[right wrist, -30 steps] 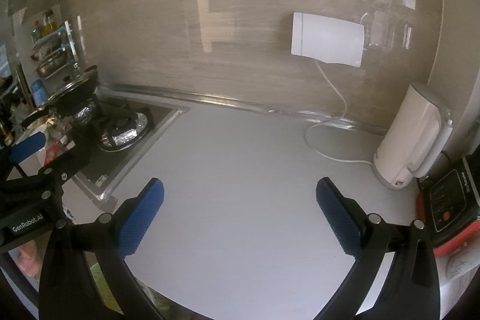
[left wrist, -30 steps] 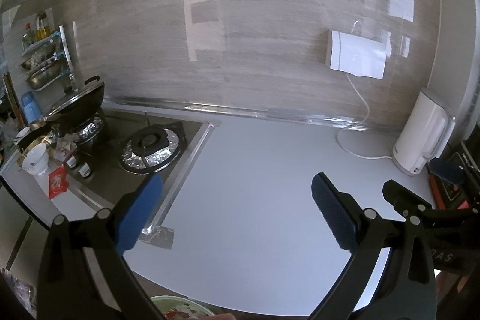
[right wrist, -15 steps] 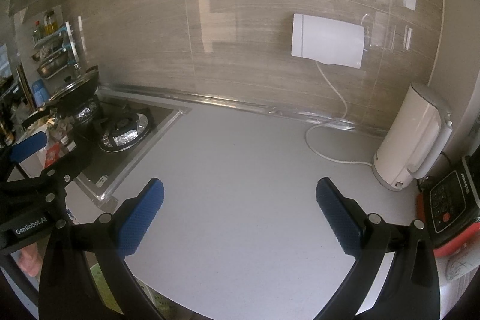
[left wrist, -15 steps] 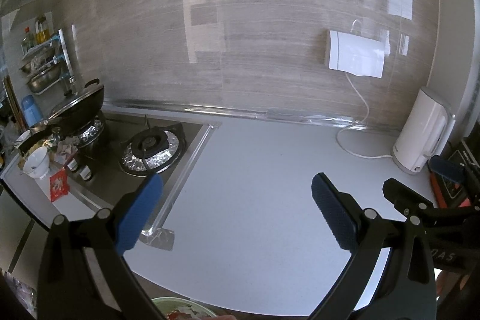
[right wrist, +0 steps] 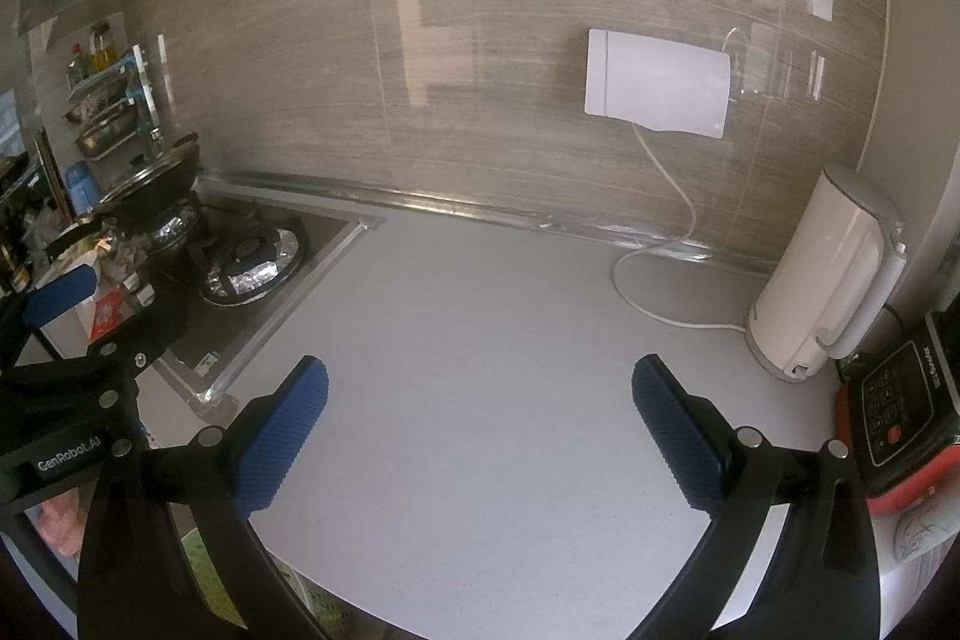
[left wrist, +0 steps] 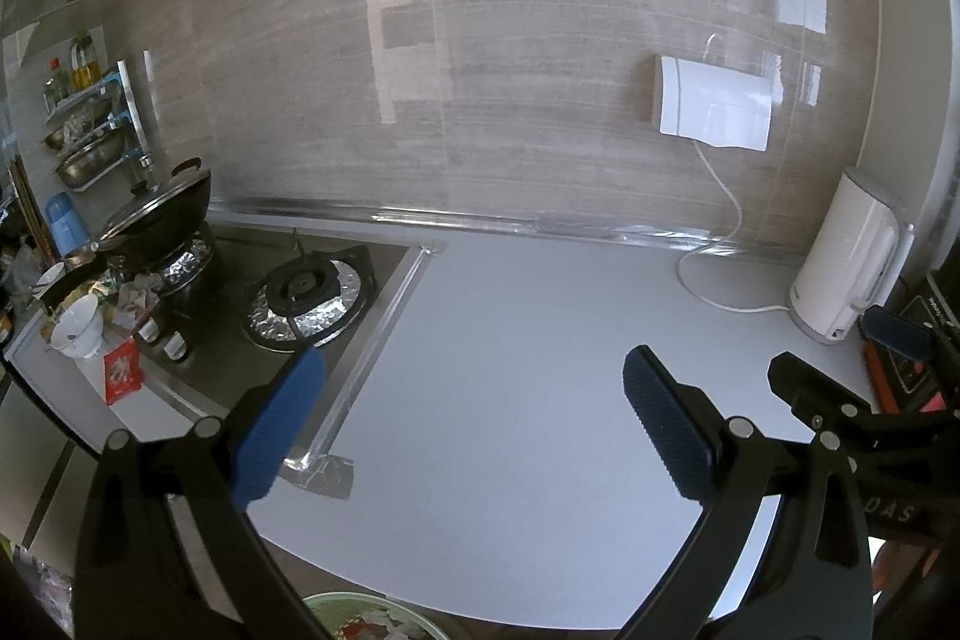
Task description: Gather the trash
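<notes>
A: Status on the grippers?

B: Left gripper (left wrist: pixel 474 424), black frame with blue ribbed pads, is hovering over the pale grey countertop (left wrist: pixel 510 370), fingers spread wide, nothing between them. Right gripper (right wrist: pixel 480 424), same build, is hanging over the same countertop, fingers also wide apart and holding nothing.

A: Are they seeing each other?

B: Yes. The right gripper is showing at the right edge of the left view, the left gripper at the left edge of the right view.

A: Where's the trash?

B: Loose clutter is sitting at the far left, next to the stove: crumpled wrappers (left wrist: pixel 135 295) beside a white ceramic bowl (left wrist: pixel 75 331), and a small red packet (left wrist: pixel 123 370) lying on the counter edge near the stove knobs. A green bin (left wrist: pixel 372 619) holding scraps is showing under the near counter edge, partly hidden by the left gripper.

A: Anything else on the counter?

B: Steel gas stove (left wrist: pixel 300 292) with foil-lined burners is sitting left, a black wok (left wrist: pixel 159 220) on the far-left burner. White electric kettle (right wrist: pixel 828 280) is standing far right, its white cord (right wrist: pixel 654 244) running up to a white wall box (right wrist: pixel 657 82). A red-and-black appliance with a button panel (right wrist: pixel 900 412) is sitting just right of the kettle.
</notes>
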